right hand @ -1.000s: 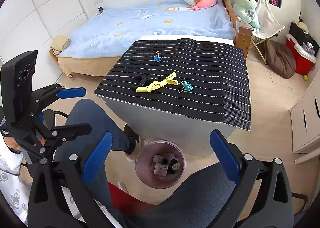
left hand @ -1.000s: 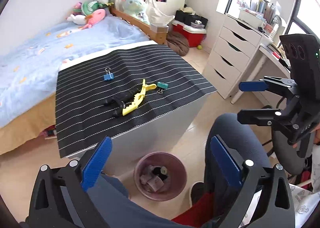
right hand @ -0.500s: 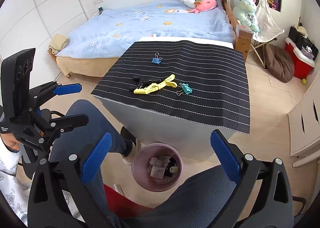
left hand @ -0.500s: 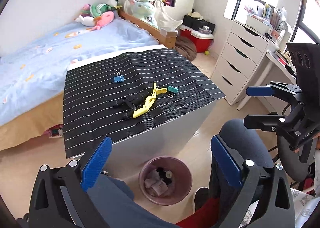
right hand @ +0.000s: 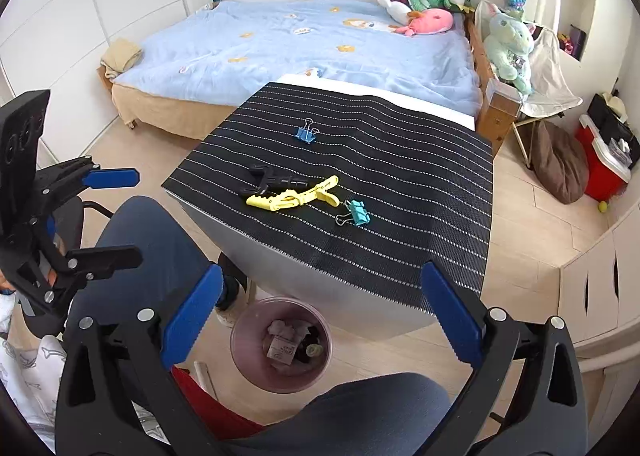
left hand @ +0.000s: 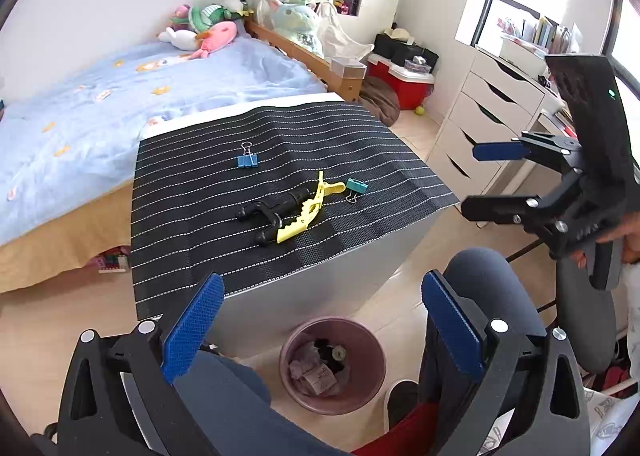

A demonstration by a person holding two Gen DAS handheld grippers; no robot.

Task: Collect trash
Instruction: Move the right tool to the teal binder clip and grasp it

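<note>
Bed (left hand: 120,96) with blue cover fills the upper left of the left wrist view. Table (left hand: 320,288) under a black striped mat (left hand: 280,136) occupies the frame centre. Pink bin (left hand: 370,360), lower centre on the floor against the table front, contains crumpled trash (left hand: 314,372). Left gripper (left hand: 320,324), bottom of its own view, released with jaws spread wide, holds nothing. Right gripper (right hand: 316,312), bottom of the right wrist view, likewise released and empty, above the person's knee (right hand: 380,408). On the mat centre: yellow clip (left hand: 306,210) touching a black handle piece (left hand: 276,208); teal binder clip (left hand: 356,187) just right of them; blue binder clip (left hand: 247,160) apart, toward the upper left
</note>
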